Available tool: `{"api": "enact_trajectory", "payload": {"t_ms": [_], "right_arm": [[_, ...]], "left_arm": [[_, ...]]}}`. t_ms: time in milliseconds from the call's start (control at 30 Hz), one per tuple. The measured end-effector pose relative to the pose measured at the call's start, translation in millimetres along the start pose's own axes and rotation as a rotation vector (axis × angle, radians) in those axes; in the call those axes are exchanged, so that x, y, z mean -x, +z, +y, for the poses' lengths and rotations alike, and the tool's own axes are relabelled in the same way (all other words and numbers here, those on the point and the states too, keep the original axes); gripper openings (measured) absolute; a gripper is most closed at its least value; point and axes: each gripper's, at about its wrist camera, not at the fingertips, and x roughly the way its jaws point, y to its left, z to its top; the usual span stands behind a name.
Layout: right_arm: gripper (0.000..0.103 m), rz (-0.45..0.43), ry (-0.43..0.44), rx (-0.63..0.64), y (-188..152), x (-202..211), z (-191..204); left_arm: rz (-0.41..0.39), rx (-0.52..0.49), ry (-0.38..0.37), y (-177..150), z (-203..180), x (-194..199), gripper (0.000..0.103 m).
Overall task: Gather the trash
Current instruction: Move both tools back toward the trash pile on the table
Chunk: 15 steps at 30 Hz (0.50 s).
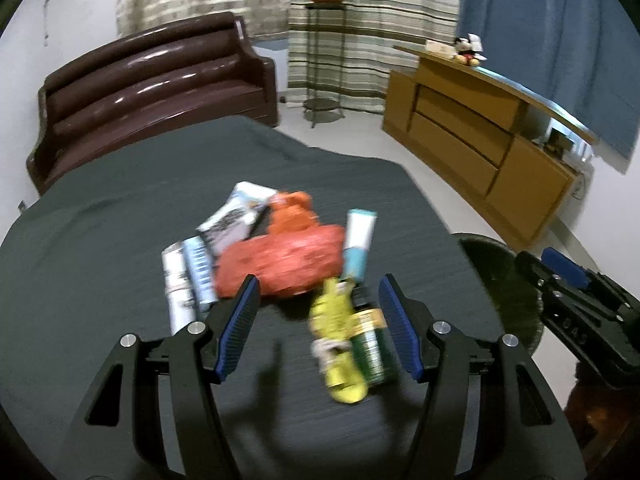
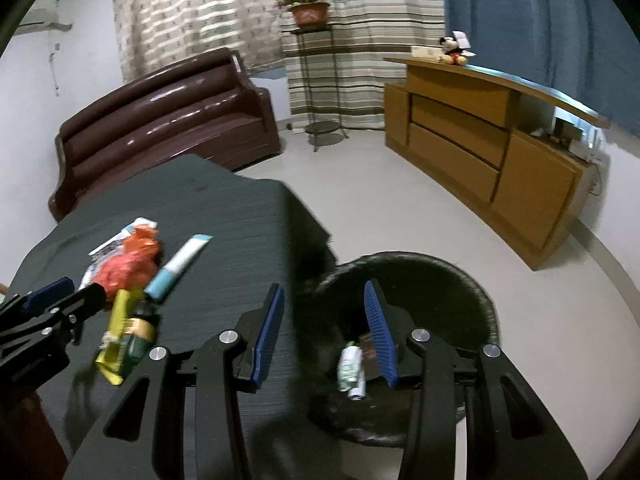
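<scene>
Black dustbin (image 2: 460,276) beneath the unclenched, empty right gripper (image 2: 326,300) contains a crumpled wrapper (image 2: 351,370); left gripper (image 1: 316,292), likewise unclenched, hovers over yellow wrapper (image 1: 338,344) on grey tablecloth (image 1: 120,240).

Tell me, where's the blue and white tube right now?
The tube lies on the dark table, right of the red bag, just beyond the yellow wrapper.
</scene>
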Motion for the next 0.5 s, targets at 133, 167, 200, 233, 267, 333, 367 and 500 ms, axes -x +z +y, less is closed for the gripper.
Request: {"api": "enact_trajectory", "payload": {"t_ms": [133, 167, 200, 233, 267, 333, 367, 500], "right_arm": [[0.042, 0.012, 0.037, 0.033, -2.2, -0.2, 24.5], [0.042, 0.014, 0.046, 0.042, -2.9, -0.4, 30.5], [0.042, 0.019, 0.058, 0.056, -3.7, -0.9, 38.7], [0.042, 0.021, 0.065, 0.063, -5.1, -0.4, 43.6], [0.042, 0.027, 0.076, 0.075, -6.1, -0.9, 50.7], [0.042, 0.034, 0.094, 0.094, -8.9, -0.6, 62.3], [0.042, 0.036, 0.099, 0.1, -10.1, -0.3, 67.5], [0.042, 0.049, 0.123, 0.144, -15.5, -0.6, 91.9]], "left_arm": [[0.008, 0.031, 0.026, -8.1, 23.8, 4.0, 0.06], [0.009, 0.038, 0.032, -10.0, 29.0, 5.0, 0.06], [0.01, 0.048, 0.04, -12.2, 36.0, 6.2, 0.06], [0.012, 0.055, 0.045, -13.0, 39.3, 7.0, 0.06], [0.013, 0.059, 0.047, -14.3, 42.6, 7.6, 0.06], [0.015, 0.068, 0.058, -17.7, 51.3, 9.4, 0.06], [0.015, 0.071, 0.063, -19.0, 55.1, 10.3, 0.06], [0.018, 0.092, 0.08, -22.4, 71.6, 12.7, 0.06]]}}
